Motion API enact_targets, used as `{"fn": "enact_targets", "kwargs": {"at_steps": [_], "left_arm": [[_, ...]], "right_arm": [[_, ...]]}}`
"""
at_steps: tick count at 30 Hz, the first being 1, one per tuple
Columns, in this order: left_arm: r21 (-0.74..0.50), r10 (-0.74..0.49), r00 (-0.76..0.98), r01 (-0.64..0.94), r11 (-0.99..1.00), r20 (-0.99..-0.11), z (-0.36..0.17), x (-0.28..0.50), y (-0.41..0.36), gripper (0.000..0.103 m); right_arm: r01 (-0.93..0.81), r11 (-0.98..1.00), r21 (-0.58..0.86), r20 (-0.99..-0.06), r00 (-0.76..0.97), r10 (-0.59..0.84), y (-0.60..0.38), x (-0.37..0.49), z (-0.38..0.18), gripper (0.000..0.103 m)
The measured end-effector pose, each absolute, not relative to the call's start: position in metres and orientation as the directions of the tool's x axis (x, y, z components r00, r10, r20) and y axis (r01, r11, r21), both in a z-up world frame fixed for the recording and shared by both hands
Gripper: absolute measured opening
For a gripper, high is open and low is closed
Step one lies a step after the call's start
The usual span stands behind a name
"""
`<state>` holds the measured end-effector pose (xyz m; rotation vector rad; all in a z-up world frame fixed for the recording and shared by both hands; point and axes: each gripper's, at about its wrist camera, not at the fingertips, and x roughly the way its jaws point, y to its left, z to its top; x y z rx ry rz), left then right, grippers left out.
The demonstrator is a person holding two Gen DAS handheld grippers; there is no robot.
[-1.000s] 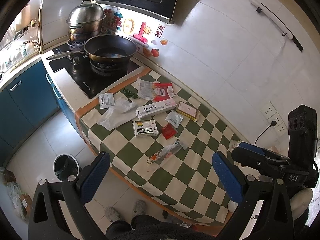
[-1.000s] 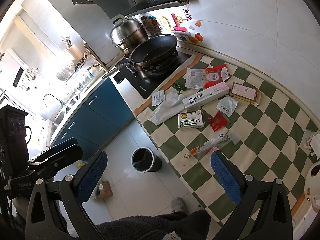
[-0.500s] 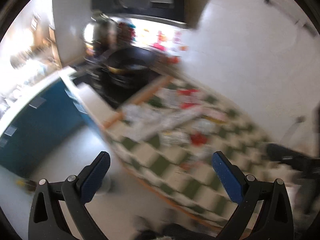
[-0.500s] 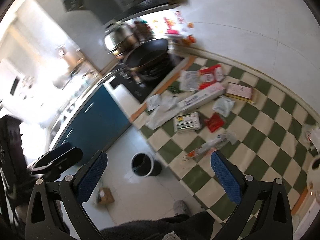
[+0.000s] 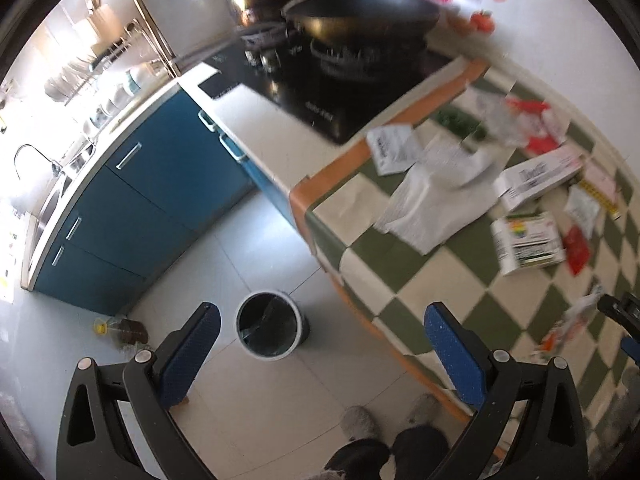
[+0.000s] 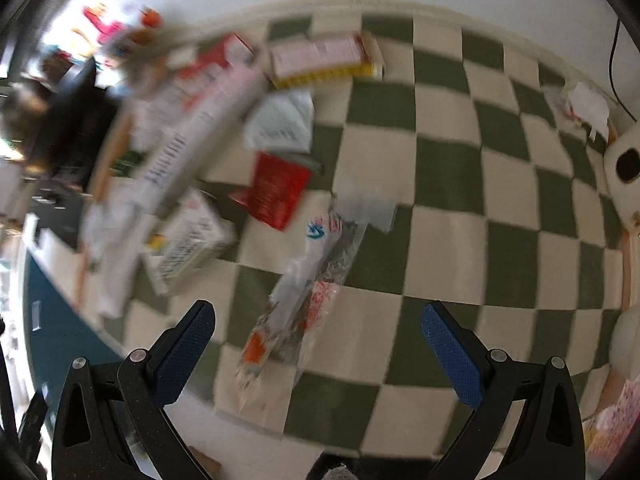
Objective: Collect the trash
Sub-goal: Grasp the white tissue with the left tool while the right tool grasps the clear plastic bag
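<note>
Both gaping, empty tools now lower: left (image 5: pixel 320 344) over floor bin (image 5: pixel 271 326), right (image 6: pixel 318 340) over clear wrapper (image 6: pixel 308 280).

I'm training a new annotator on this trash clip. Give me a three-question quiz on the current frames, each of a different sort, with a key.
1. True or false: the right claw is shut on the long clear wrapper.
2. Multiple choice: where does the trash bin stand? A) on the checkered tablecloth B) on the floor beside the blue cabinets C) on the stove
3. Fill in: the wok sits on the ____.

Key:
1. False; both fingers are spread wide with the wrapper lying on the cloth ahead of them.
2. B
3. stove
</note>
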<state>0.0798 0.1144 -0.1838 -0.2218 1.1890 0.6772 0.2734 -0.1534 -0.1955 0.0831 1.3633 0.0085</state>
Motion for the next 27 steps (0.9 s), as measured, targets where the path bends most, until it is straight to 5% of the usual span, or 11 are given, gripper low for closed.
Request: {"fn": "enact_targets", "kwargs": {"at_steps": [4,7,8,10,19,20,21,22,25,27], "left_arm": [[0.195,0.344,0.166,-0.569,0.798,-0.924,-0.204,0.096,0.133,0.103],[0.184,0.314,0.161,-0.536,0.824,-0.936,-0.213,0.116,0.141,0.103],[0.174,0.298,0.168,-0.514,0.84,-0.94,-0.216,0.126,0.142,0.103],[0.161,0.272,0.172,-0.479,0.863,-0.947,-0.222,0.145,0.142,0.103],[0.081,0.113,0.093,-0.294,0.952,-0.989,-0.28,0.253,0.139,0.1],[0.081,0.104,0.075,-0.264,0.961,-0.992,-0.289,0.261,0.137,0.092],[0.076,0.094,0.062,-0.248,0.966,-0.994,-0.295,0.265,0.135,0.068],[0.062,0.076,0.05,-0.239,0.969,-0.996,-0.3,0.266,0.135,0.063],[-0.01,0.01,0.078,-0.256,0.967,-0.997,-0.293,0.264,0.14,0.007],[-0.046,-0.026,0.074,-0.287,0.957,-0.997,-0.288,0.26,0.146,0.0]], "right_arm": [[0.098,0.994,0.042,-0.986,0.162,0.026,-0.146,0.29,-0.24,0.092],[0.069,0.998,-0.004,-0.985,0.169,-0.015,-0.141,0.294,-0.254,0.061],[0.041,0.999,0.0,-0.98,0.198,-0.008,-0.141,0.295,-0.253,0.034],[0.021,1.0,0.016,-0.976,0.218,0.011,-0.147,0.299,-0.251,0.017],[0.043,0.992,0.121,-0.963,0.246,0.106,-0.204,0.348,-0.23,0.01],[0.043,0.992,0.121,-0.963,0.248,0.106,-0.206,0.354,-0.232,0.01],[0.045,0.992,0.122,-0.963,0.246,0.107,-0.207,0.358,-0.234,0.01],[0.05,0.991,0.123,-0.965,0.241,0.107,-0.203,0.357,-0.23,0.01],[0.058,0.989,0.133,-0.967,0.225,0.117,-0.195,0.37,-0.234,0.01],[0.059,0.988,0.14,-0.968,0.22,0.124,-0.193,0.371,-0.226,0.01]]}}
